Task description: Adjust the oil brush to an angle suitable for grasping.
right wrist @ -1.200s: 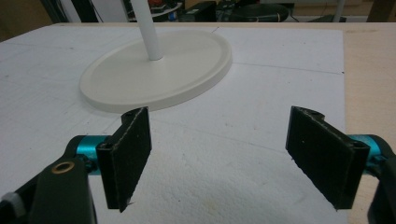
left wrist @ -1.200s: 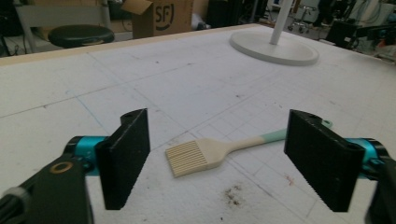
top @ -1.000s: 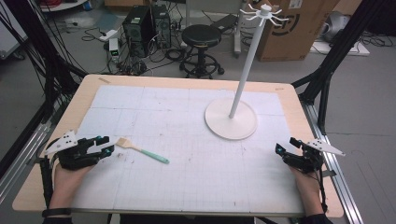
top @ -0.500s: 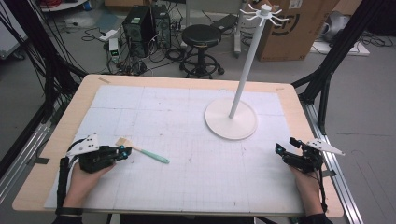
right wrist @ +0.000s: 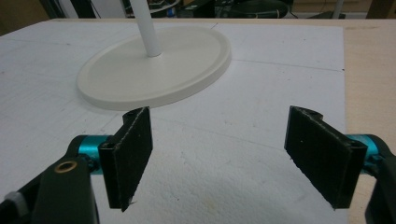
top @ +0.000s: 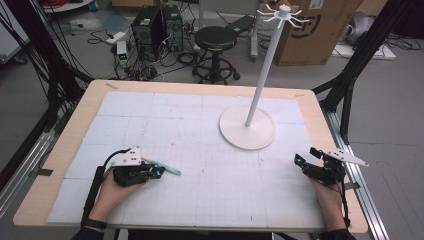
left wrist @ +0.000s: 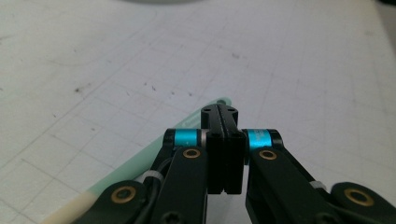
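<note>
A small utensil (top: pixel 170 170) with a mint-green handle and a cream head lies on the white gridded mat (top: pixel 200 150) at the front left. My left gripper (top: pixel 159 172) rests right over it, jaws pressed flat together with nothing between them. In the left gripper view the green handle (left wrist: pixel 140 161) runs under and to the left of the left gripper (left wrist: pixel 219 112), its end showing just past the jaw tips. My right gripper (top: pixel 306 155) sits at the front right, open and empty. In its own view the right gripper (right wrist: pixel 233 154) faces the white stand's base (right wrist: pixel 154 74).
A tall white stand with a round base (top: pixel 247 135) and a hooked top (top: pixel 280 12) rises at the back right of the mat. The wooden table edge (top: pixel 340 190) lies just right of the right hand. A stool, computer cases and a cardboard box stand beyond the table.
The left hand has slid right across the mat to the utensil and now covers its head end. Its jaws have gone from apart to shut. The right gripper has stayed still.
</note>
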{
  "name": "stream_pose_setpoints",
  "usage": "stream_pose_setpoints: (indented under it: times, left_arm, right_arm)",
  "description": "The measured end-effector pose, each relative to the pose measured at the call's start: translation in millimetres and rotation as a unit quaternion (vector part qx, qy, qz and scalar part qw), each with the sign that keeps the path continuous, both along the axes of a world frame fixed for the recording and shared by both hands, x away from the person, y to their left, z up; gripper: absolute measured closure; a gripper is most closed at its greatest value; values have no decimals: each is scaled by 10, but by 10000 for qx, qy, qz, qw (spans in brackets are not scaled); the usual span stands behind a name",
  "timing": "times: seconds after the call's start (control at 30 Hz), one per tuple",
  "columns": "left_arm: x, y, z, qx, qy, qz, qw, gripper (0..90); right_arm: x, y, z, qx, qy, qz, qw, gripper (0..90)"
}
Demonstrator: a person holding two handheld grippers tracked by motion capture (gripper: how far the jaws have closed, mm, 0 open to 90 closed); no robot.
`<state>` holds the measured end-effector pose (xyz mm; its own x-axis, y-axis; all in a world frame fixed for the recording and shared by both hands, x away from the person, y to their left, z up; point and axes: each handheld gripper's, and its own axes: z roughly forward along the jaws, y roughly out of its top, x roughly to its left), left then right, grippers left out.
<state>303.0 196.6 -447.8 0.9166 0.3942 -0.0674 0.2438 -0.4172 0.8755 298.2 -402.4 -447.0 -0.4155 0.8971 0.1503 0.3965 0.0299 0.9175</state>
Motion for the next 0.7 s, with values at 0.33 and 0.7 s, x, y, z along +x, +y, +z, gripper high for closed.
stream_pose_setpoints:
  times: [0.33,0.7]
  left_arm:
    - [73,-222,-23,750,149,27,9971,899]
    - [221,-355,2,865,167,513,9948,899]
  right_arm:
    - [0,2,0,-13,11,2,10000,229]
    - [7,1,0,-5,15,-8,10000,233]
